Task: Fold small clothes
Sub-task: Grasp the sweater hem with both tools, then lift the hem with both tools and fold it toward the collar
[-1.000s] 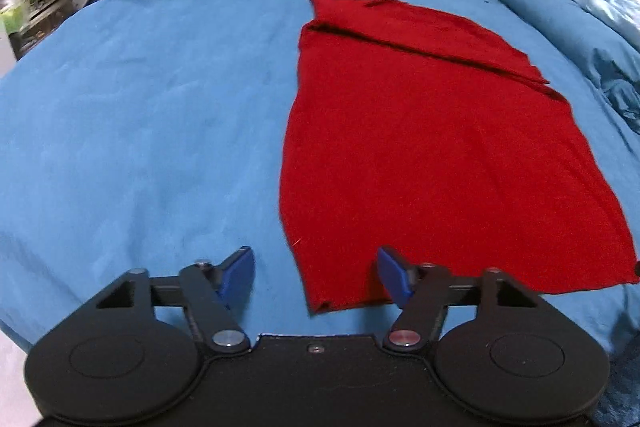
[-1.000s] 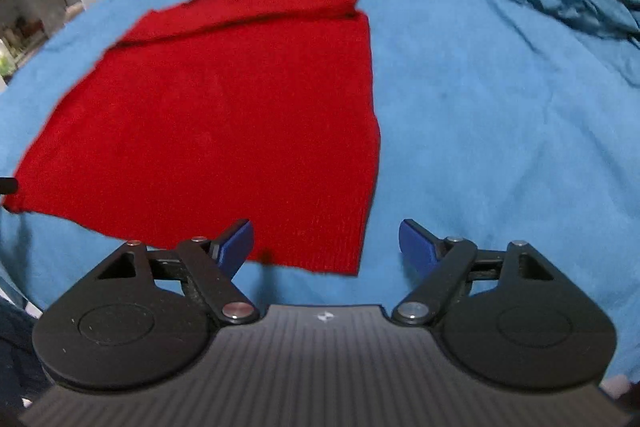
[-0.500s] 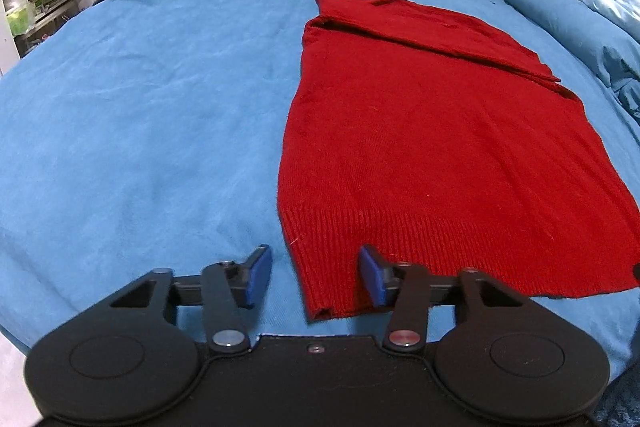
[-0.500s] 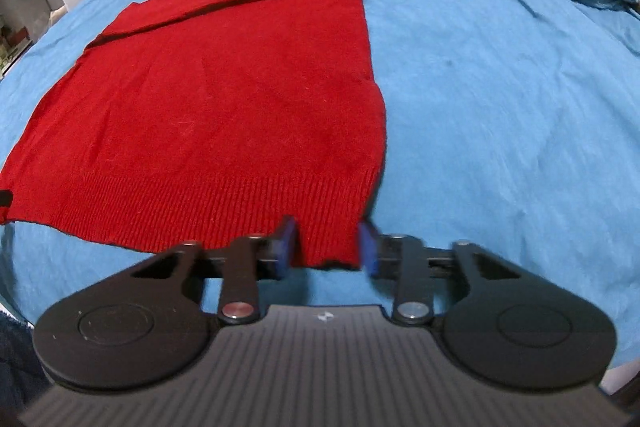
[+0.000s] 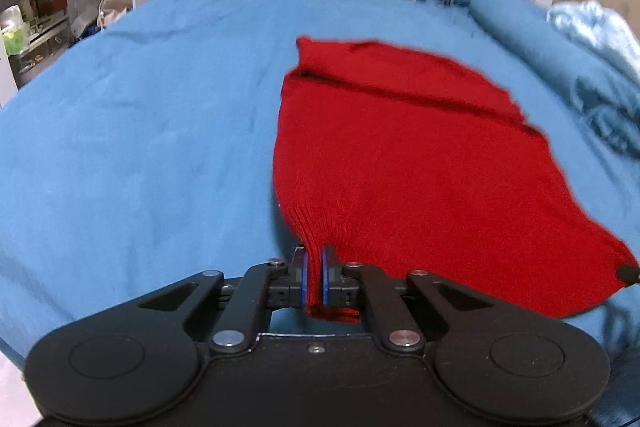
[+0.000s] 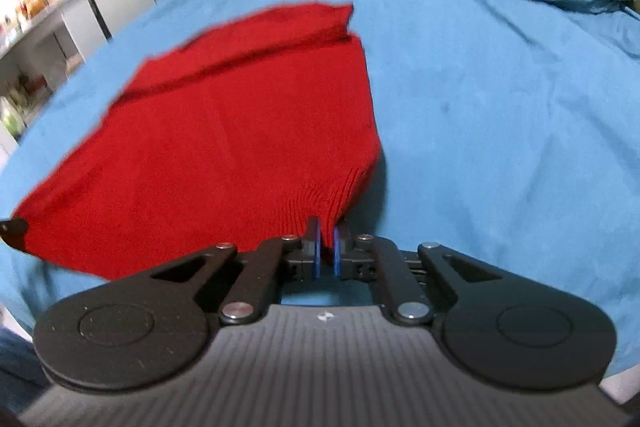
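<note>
Left tool pinches the red sweater hem corner at lower centre; right tool clamps the opposite corner; blue bed underneath.

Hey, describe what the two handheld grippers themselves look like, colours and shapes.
Both grippers are matte black with rounded lobes, silver rivets on the linkage arms, and blue pads lining the jaws. The left gripper has a smooth black body; the right gripper has a ribbed grey body with a small white logo. No cables or sleeves show.
</note>
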### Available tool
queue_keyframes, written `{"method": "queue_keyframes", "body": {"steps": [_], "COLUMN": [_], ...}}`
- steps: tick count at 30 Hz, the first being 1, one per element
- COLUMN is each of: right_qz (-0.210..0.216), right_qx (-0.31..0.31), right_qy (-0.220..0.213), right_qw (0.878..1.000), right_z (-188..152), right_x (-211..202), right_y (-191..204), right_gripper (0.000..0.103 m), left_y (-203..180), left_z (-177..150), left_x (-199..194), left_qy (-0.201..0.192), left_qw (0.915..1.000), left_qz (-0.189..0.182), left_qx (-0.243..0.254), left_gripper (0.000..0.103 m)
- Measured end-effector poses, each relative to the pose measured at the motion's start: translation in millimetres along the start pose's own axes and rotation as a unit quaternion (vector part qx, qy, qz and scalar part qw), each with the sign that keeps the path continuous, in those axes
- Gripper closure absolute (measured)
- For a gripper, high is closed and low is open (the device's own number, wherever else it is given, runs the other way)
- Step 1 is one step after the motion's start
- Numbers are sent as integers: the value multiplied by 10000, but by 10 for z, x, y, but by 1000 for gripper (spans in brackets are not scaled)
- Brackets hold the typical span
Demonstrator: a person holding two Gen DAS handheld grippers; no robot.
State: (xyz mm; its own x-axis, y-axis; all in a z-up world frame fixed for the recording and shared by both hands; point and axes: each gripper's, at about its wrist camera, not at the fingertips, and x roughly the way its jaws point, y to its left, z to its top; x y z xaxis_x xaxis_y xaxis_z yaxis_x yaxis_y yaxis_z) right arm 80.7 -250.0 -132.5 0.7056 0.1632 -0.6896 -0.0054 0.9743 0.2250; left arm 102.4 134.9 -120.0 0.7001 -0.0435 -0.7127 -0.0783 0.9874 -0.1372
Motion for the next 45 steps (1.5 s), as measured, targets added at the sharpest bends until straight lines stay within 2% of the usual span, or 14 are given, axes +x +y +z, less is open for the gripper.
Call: {"method": "queue_keyframes", "body": {"steps": [5, 12, 15, 18, 22, 27, 30, 36, 38, 39, 40, 41, 42, 45], "right_qz": [370, 774, 716, 674, 536, 100, -100, -68, -91, -119, -147, -143, -116, 294], "right_qx": [235, 250, 224, 366, 437, 227, 89, 345, 187, 85, -49, -143, -192, -337], "right_qy": [-457, -1140, -1352, -1364, -1220, -801, -655, -695, -663, -662, -745, -872, -998, -1048], "right_qw": [9980, 9902, 9880, 9877, 9901, 9965, 9978, 9970, 9976, 9977, 9971, 9960, 9947, 9935], "right_z": [496, 1668, 2288, 2881, 3382, 3477, 3426, 3436, 3437, 3432, 3426, 3412, 3396, 3248], "right_x": [-264, -149, 135, 626, 1475, 2717, 3249, 3727, 3765, 3741, 3696, 3623, 3547, 3279], "right_y": [-24, 3, -43, -112, -159, -169, -232, -370, -339, -314, -290, -276, -257, -202], "right_gripper": [83, 83, 83, 83, 83, 83, 83, 82, 73, 64, 37, 24, 23, 22], "left_y": [-26, -37, -104, -168, -268, -255, -217, -200, -233, -235, -238, -243, -252, -286], "left_z": [417, 1527, 2078, 2580, 3020, 3156, 3162, 3213, 3225, 3230, 3226, 3224, 3217, 3036], "left_x": [-246, -40, 237, 659, 1478, 2601, 3047, 3479, 3492, 3447, 3373, 3291, 3212, 2864], "left_qy": [-536, -1171, -1333, -1305, -1137, -769, -658, -709, -818, -923, -1030, -1091, -1158, -1306], "left_qw": [9982, 9913, 9892, 9892, 9904, 9893, 9889, 9886, 9892, 9892, 9891, 9893, 9891, 9905], "left_qz": [-186, -277, -253, -166, 158, 475, 642, 715, 686, 654, 631, 628, 638, 411], "left_qx": [-191, -526, -551, -648, -768, -1147, -1171, -1119, -1008, -931, -843, -734, -642, -153], "left_gripper": [97, 98, 98, 98, 98, 98, 98, 98, 96, 85, 60, 48, 40, 38]}}
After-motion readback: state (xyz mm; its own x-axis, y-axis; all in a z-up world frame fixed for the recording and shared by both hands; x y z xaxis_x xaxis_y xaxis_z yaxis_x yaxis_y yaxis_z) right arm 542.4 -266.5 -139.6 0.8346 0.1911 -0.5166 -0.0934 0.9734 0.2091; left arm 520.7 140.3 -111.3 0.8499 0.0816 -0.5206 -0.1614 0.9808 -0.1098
